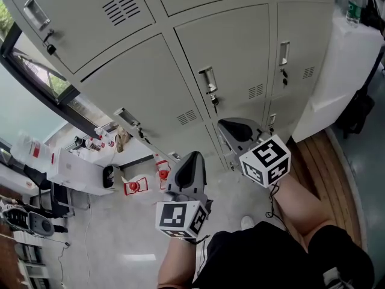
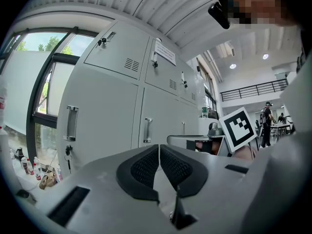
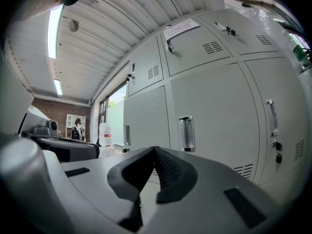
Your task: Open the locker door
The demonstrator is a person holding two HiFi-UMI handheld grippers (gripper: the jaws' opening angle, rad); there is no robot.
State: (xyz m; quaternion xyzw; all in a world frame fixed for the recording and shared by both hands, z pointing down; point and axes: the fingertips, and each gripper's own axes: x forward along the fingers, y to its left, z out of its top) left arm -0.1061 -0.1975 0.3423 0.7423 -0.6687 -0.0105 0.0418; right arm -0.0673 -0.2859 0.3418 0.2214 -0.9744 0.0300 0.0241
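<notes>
2 grippers: L gripper point(image 1: 191, 161), R gripper point(image 1: 234, 128), 6+ locker drs point(image 1: 234, 47)

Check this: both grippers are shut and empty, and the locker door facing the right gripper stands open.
Wrong: that locker door is closed, as the right gripper view shows. The left gripper and right gripper are indeed shut and empty.
</notes>
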